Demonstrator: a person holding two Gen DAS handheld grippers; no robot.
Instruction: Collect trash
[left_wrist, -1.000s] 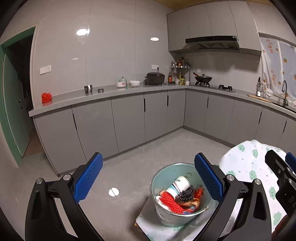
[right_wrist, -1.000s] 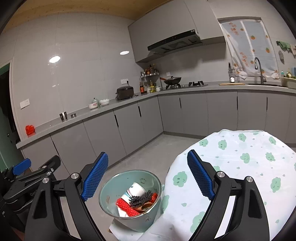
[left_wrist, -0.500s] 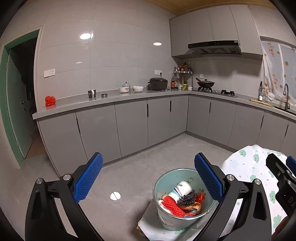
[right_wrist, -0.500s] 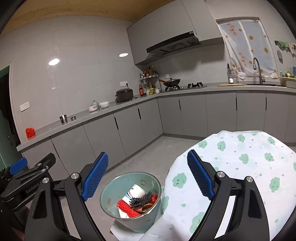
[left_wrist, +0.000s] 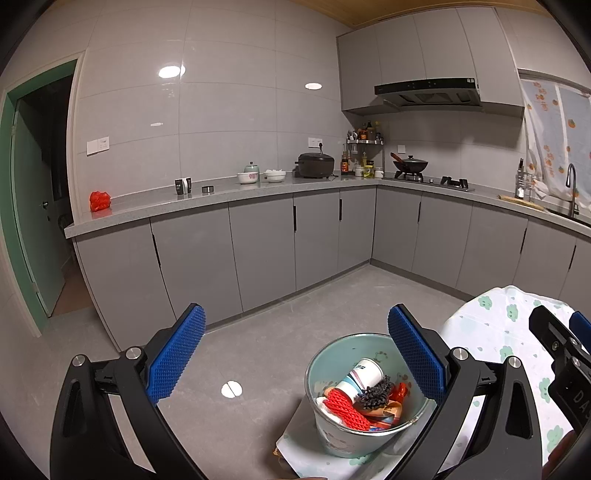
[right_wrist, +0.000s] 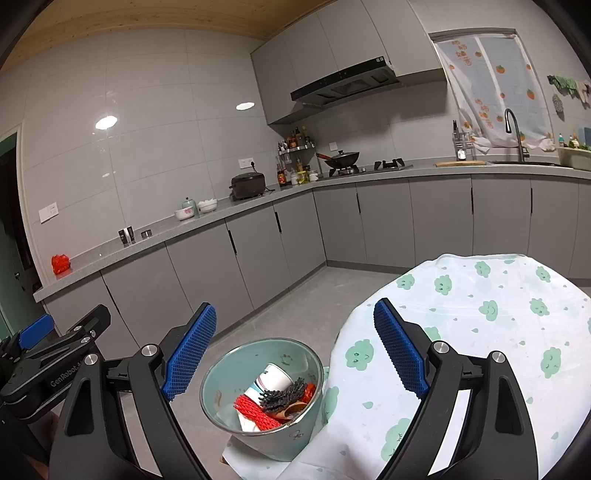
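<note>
A pale green metal bucket (left_wrist: 334, 439) stands on a small cloth-covered stand and holds trash: a paper cup (left_wrist: 364, 374), red foam netting (left_wrist: 345, 406), a dark bristly piece and wrappers. It also shows in the right wrist view (right_wrist: 221, 373). My left gripper (left_wrist: 295, 354) is open and empty, raised above and behind the bucket. My right gripper (right_wrist: 295, 350) is open and empty, held over the bucket and the table edge. Each gripper's body shows at the other view's edge.
A round table with a white cloud-print cloth (right_wrist: 480, 332) is to the right of the bucket. Grey cabinets and a worktop (left_wrist: 258, 192) run along the walls, with a rice cooker (left_wrist: 316, 165), a wok and a sink. A green doorway (left_wrist: 33, 206) is at the left.
Both grippers have risen and tilted up a little, so the bucket sits lower in both views. Both stay open and empty.
</note>
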